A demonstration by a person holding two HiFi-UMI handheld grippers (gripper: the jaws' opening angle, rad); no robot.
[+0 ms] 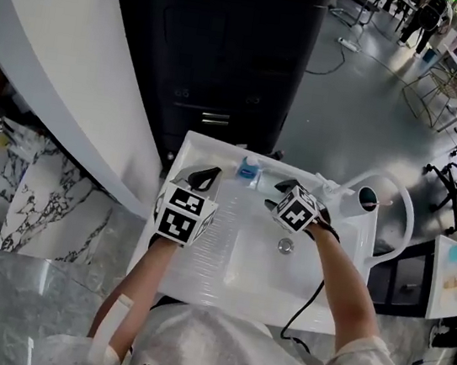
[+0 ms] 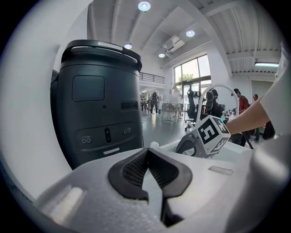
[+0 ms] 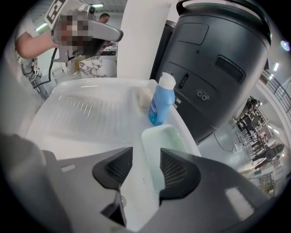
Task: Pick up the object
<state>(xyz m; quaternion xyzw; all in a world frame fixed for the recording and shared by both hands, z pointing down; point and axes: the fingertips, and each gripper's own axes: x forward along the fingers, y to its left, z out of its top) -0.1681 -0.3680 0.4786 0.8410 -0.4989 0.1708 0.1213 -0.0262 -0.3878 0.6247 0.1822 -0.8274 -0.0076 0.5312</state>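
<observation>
The right tongs hang moderately apart with nothing between them, over a pale tray set in the back rim. The blue bottle, which I take for the object, stands upright just beyond that tray, in the upper middle of the right gripper view. To do this well, I'd carry the tongs past the tray, square them either side of the bottle's body below the cap, then close. The left tongs are shut and empty, at centre left of the head view. The surface is a white sink unit with a ribbed drainer. A tall dark machine stands behind it on a glossy grey floor, and people stand far off at upper right.
</observation>
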